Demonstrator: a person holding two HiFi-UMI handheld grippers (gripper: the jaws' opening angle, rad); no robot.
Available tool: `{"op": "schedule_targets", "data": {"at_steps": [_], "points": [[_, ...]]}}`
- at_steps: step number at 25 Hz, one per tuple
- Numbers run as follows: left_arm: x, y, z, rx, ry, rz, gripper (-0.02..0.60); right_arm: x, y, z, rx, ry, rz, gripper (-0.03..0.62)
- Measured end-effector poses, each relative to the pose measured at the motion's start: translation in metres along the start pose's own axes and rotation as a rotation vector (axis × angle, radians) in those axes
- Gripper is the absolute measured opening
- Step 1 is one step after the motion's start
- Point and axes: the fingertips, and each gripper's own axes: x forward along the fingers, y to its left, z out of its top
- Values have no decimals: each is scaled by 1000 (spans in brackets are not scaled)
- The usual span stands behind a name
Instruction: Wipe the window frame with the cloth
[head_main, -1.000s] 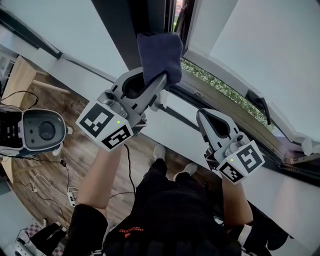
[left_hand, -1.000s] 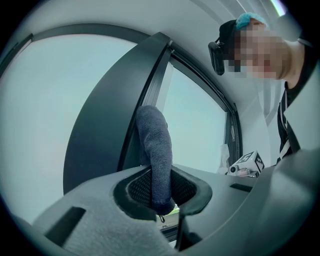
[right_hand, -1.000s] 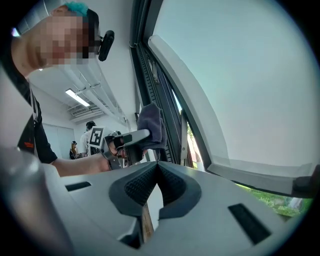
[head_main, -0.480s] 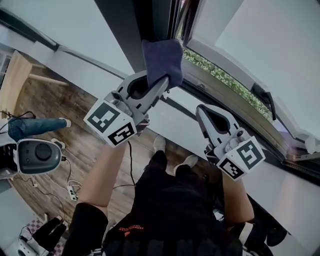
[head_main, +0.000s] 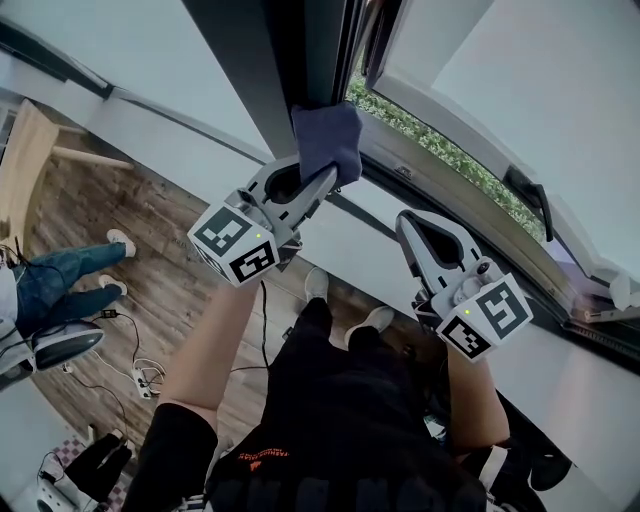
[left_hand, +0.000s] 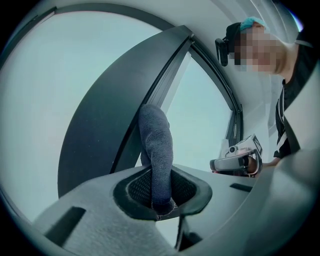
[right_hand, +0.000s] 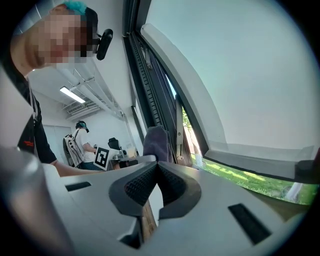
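Where left gripper (head_main: 322, 178) clamps cloth (head_main: 328, 140), cloth's lower end buried between jaws. Cloth's long axis runs up along frame (head_main: 285, 60), top pressed on dark upright; contact face hidden. Right gripper (head_main: 408, 226) pinched closed, empty, right of cloth.

- Nothing readable here, tbh.
- That orange print (head_main: 265, 455) on the person's black shirt (head_main: 340, 420): too small to read.
- The cubes on the left hand-held gripper (head_main: 320, 183) and right hand-held gripper (head_main: 405, 222): only square patterns, no letters.
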Motion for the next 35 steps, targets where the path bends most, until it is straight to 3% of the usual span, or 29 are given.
{"op": "schedule_targets", "data": {"at_steps": [35], "points": [[-5,29,-96,-125,118,39,61,8,-10,-23,41,40,-10,3]]}}
